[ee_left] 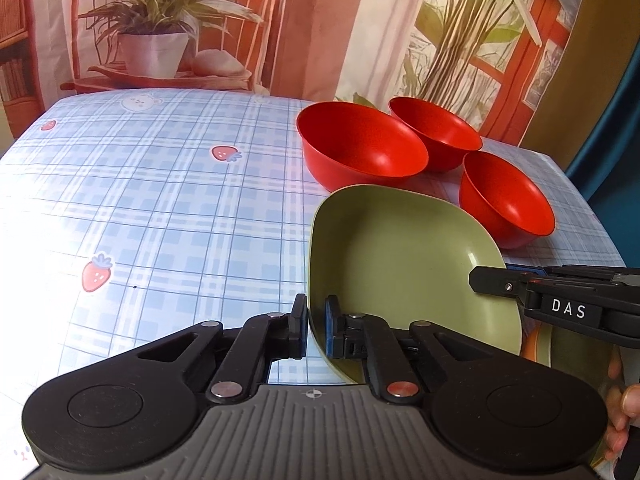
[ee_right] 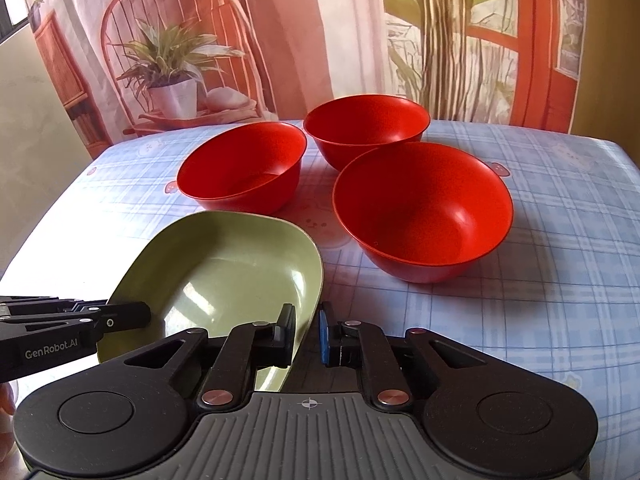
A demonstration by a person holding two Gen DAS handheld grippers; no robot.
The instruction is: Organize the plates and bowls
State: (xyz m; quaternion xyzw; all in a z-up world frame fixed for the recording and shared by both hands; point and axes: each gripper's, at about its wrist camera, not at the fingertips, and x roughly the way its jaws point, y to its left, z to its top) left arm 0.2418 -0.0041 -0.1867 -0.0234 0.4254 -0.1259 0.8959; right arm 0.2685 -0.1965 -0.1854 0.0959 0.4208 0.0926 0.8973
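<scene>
A green square plate (ee_left: 400,256) lies near the table's front edge, held from both sides. My left gripper (ee_left: 316,320) is shut on its left rim, one pad outside and one inside. My right gripper (ee_right: 307,330) is shut on the opposite rim of the plate (ee_right: 224,276) in the same way. Each gripper also shows in the other's view: the right gripper (ee_left: 486,282) at the plate's right edge, the left gripper (ee_right: 136,314) at its left edge. Three empty red bowls (ee_right: 240,164) (ee_right: 364,128) (ee_right: 424,208) stand upright close together just behind the plate.
The table (ee_left: 160,200) wears a blue plaid cloth with strawberry prints, bare on its left half. A printed curtain (ee_left: 304,28) hangs behind the far edge. A sliver of another dish (ee_left: 536,344) shows under the plate's near right corner. A person's hand (ee_left: 624,404) holds the right gripper.
</scene>
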